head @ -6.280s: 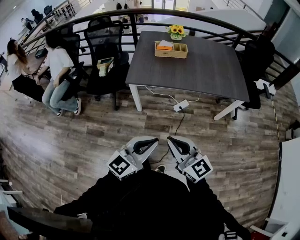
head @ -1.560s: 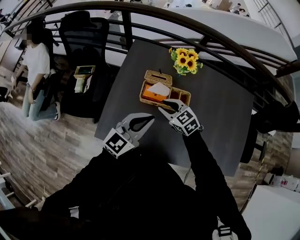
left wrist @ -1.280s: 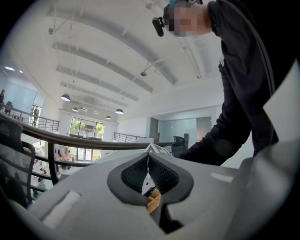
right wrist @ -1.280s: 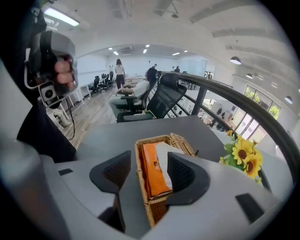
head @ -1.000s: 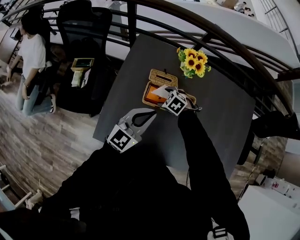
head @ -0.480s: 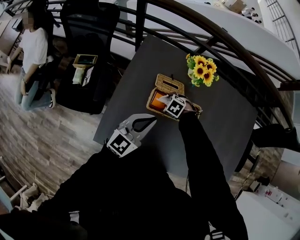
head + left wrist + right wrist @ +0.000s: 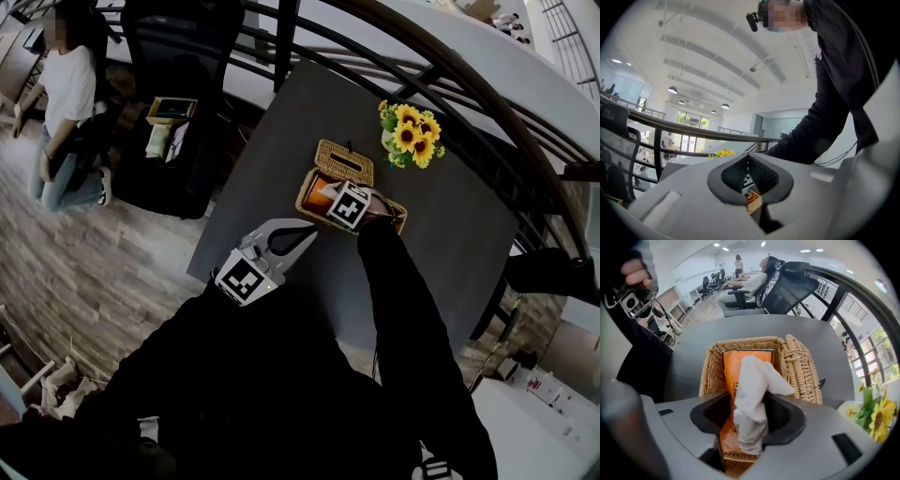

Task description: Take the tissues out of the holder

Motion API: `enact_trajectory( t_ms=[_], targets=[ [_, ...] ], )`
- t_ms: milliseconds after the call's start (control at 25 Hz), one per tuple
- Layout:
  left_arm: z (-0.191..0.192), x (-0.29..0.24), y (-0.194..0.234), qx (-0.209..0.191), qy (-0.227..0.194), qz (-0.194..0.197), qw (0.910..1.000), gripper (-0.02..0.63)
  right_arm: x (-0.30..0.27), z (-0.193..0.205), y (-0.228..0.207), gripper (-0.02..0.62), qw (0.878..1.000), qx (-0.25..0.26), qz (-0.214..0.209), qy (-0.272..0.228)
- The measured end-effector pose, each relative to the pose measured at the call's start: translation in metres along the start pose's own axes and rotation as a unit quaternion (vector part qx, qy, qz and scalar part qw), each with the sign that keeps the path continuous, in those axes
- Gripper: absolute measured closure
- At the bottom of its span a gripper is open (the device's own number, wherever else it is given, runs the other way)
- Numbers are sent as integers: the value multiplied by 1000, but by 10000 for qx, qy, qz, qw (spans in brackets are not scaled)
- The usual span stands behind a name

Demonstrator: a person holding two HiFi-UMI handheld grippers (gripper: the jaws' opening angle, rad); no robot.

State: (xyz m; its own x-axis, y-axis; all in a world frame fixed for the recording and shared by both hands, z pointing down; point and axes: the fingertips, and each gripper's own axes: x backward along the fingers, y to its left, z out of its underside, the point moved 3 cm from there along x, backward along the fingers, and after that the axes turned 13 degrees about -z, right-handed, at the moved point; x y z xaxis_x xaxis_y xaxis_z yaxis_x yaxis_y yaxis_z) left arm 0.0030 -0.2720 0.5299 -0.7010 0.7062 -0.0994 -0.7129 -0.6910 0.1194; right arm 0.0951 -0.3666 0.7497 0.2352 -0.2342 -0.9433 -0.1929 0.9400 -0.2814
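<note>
A wicker holder (image 7: 708, 373) stands on the dark table (image 7: 281, 141) with an orange tissue pack (image 7: 733, 364) in it. Its woven lid (image 7: 801, 366) lies beside it. A white tissue (image 7: 757, 380) sticks up out of the pack. My right gripper (image 7: 749, 416) points steeply down over the holder (image 7: 309, 202). Its jaws have just been closing, and the pads now press on the tissue from both sides. In the head view its marker cube hides the tissue. My left gripper (image 7: 311, 230) hovers level near the table's front edge, shut and empty, short of the holder.
Sunflowers (image 7: 411, 134) stand on the table just beyond the holder, to its right. A curved black railing (image 7: 487, 94) runs behind the table. A black office chair (image 7: 169, 56) and a seated person (image 7: 66, 103) are off to the left.
My right gripper came down onto the holder, and its cube now covers the tissue that showed beside it. The left gripper drifted slightly toward the table.
</note>
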Motion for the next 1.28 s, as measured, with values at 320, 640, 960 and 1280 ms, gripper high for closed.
enact_trajectory(
  t_ms=[320,640,960,1280],
  targets=[
    [0,9,-3,-30,-4,-45,10000,598,17,-5,2,417,9999,-6,96,121],
    [-11,15,-12,-193,-106,-10,9998,598,62,-10,11,419,9990,9,442,-100],
    [-22,24,-30,-276,-258,45,9993,598,107,-10,37,419,9944,52,941,-478],
    [-32,36,-35,-326,-314,-107,9989,598,122,2,79,419,9922,31,1053,-673]
  ],
)
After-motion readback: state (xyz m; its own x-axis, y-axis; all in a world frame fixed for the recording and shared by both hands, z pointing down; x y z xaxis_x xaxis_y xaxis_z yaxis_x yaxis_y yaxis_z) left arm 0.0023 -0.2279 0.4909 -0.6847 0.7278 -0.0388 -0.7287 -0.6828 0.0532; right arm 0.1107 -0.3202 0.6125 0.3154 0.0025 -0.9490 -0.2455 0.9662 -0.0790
